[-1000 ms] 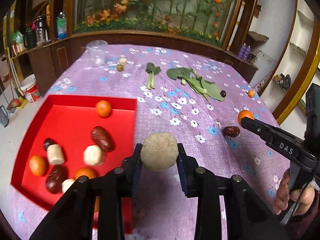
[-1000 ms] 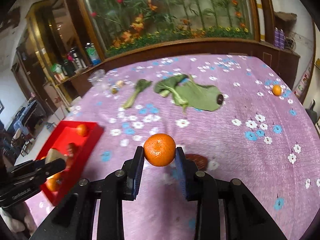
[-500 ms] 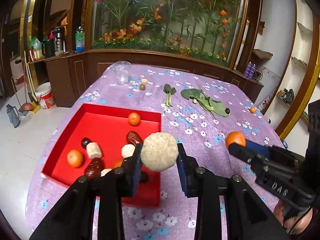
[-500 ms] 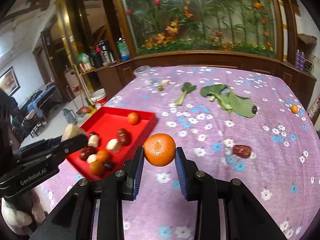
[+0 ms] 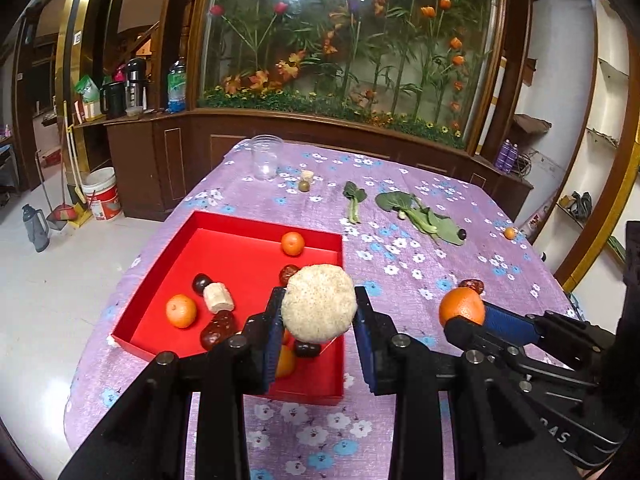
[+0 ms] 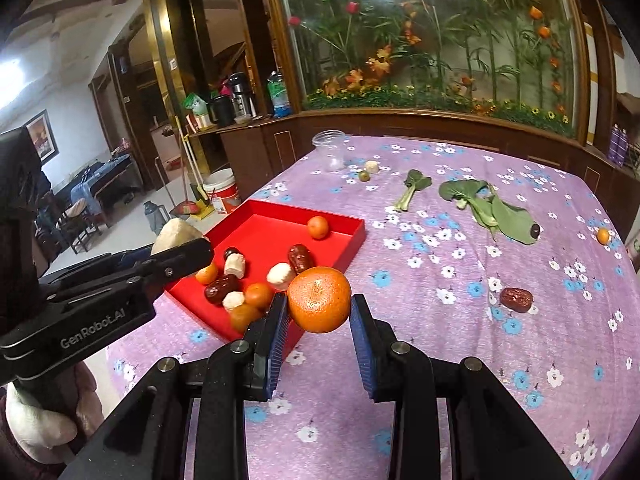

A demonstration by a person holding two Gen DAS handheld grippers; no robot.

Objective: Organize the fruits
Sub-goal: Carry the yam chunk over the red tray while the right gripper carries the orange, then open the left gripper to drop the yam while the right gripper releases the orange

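The left gripper [image 5: 318, 316] clamps a pale rough ball [image 5: 319, 303] above the near right corner of the red tray [image 5: 240, 240], the right gripper [image 6: 319, 314] pinches an orange [image 6: 319, 299] beside it, and farther off 1 date [image 6: 516, 299] lies on the purple flowered tablecloth [image 6: 460, 280].

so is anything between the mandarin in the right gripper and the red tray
Nothing visible blocks it. The right gripper holds the mandarin in the air just beside the red tray's near corner. Fruit crowds that end of the tray, while the far half is mostly bare.
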